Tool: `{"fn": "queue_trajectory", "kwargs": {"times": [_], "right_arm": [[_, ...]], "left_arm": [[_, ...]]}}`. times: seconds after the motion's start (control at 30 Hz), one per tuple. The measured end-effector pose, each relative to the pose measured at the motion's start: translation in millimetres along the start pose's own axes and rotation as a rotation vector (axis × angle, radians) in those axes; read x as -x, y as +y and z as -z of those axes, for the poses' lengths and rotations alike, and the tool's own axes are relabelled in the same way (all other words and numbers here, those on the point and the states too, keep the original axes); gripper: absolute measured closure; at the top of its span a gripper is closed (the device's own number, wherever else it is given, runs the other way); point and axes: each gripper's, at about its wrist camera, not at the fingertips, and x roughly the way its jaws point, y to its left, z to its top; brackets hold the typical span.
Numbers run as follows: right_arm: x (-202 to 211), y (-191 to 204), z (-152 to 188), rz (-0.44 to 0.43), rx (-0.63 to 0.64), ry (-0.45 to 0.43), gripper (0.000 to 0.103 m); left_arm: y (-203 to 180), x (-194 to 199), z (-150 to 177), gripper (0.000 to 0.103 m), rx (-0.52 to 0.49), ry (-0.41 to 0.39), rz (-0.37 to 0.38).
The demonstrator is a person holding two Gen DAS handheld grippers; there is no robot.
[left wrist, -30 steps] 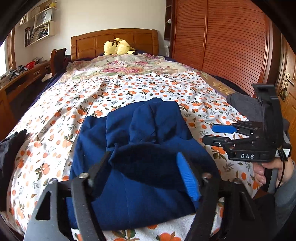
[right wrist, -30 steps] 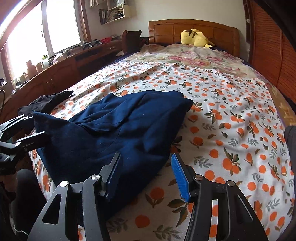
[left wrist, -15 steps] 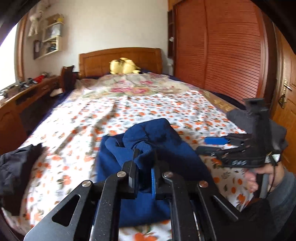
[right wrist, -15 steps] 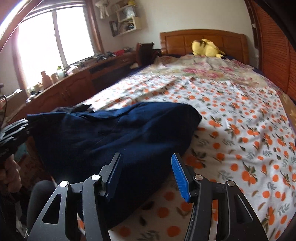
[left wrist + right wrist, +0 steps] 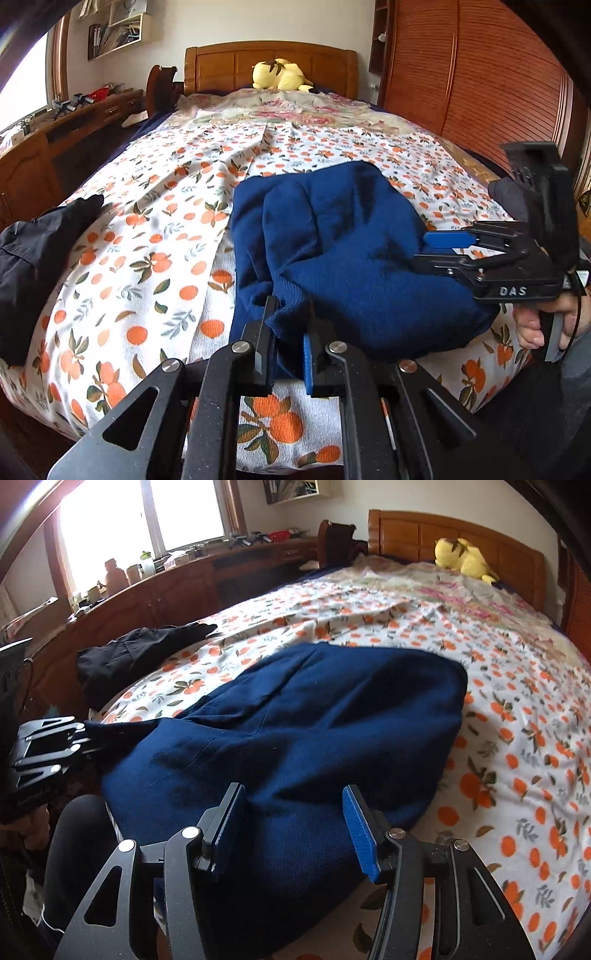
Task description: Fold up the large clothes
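1. On the bed [image 5: 155,258], under an orange-print sheet: the landmark for all entries; wooden headboard at its far end.
2. Navy blue garment [image 5: 354,258]: bunched, lying across the near end of the bed, between the two grippers.
3. Black clothing [image 5: 33,254]: heaped at the bed's left edge, well apart from the navy garment.
4. Yellow plush toy [image 5: 279,74]: at the bed's head, against the headboard.
5. Right gripper [image 5: 295,812]: at the bed's near edge, jaws standing apart over the garment's near bulge, pads not pressing cloth; a hand [image 5: 546,325] grips its handle.
6. Left gripper [image 5: 286,350]: at the bed's near edge, jaws pinched together on a fold of the garment's near hem.
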Motion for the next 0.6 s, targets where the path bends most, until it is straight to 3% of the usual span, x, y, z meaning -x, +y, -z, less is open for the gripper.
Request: {"fn": "queue_trajectory", "kwargs": {"times": [0.27,0.33,0.37,0.4,0.47,0.53,0.6], "right_arm": [[20,10,-4,-0.003,0.022,-0.03,0.047],[29,17,-2,-0.026,0.044,-0.049,0.047],[33,19,0,-0.033,0.054,-0.056,0.047],[34,18,2,-0.039,0.061,-0.058,0.046],[40,18,9,-0.048,0.074,-0.057,0.047],[34,17,10,-0.045,0.082,-0.043,0.047],[24,16,11,-0.048,0.084,-0.013,0.047]], "left_arm": [[2,5,3,0.087,0.011,-0.006,0.032],[2,10,3,0.078,0.01,-0.011,0.036],[3,14,3,0.067,0.007,-0.019,0.02],[4,18,3,0.061,0.002,-0.033,0.007],[5,25,4,0.061,-0.009,-0.05,-0.006],[9,29,6,0.051,-0.013,-0.049,-0.018],[13,33,7,0.027,-0.009,-0.057,-0.025]]}}
